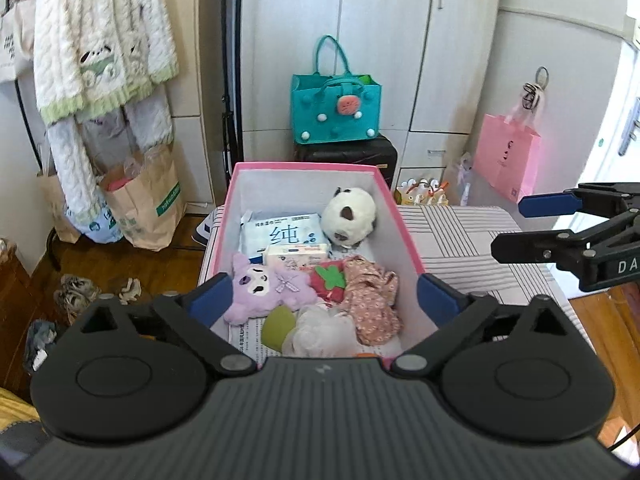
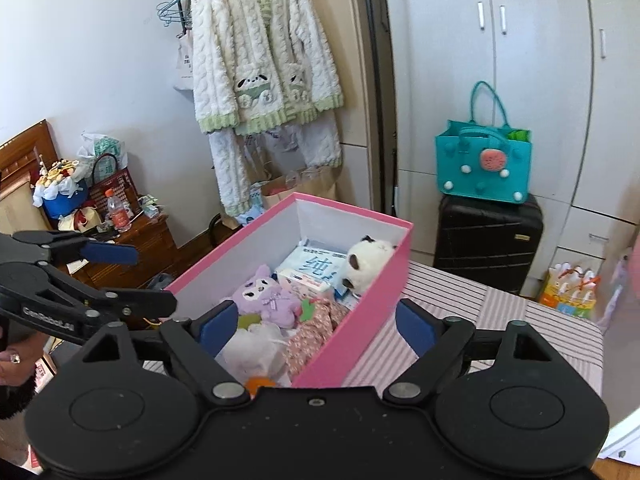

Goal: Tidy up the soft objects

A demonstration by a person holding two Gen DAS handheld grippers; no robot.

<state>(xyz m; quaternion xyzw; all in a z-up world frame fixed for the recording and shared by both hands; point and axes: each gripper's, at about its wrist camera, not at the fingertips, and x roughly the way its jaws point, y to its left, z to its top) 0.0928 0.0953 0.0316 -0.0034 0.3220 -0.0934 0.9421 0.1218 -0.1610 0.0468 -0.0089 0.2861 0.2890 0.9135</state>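
Currently, scene: a pink box (image 1: 404,236) sits on a striped tabletop (image 1: 472,232).
Box contents: purple plush (image 1: 266,290), panda plush (image 1: 350,214), floral cloth (image 1: 374,300), strawberry toy (image 1: 330,280), white fluffy item (image 1: 320,330), green round item (image 1: 278,324) and tissue packs (image 1: 280,234), all lying inside.
Left claw (image 1: 324,298): fingers spread wide above the near end of the box, gripping nothing.
Right claw (image 2: 316,326): fingers apart, empty, over the box's near corner.
Backdrop: teal bag (image 2: 484,164) atop a black suitcase (image 2: 488,240).

Soft toys (image 1: 272,292) in pink box (image 1: 404,232)
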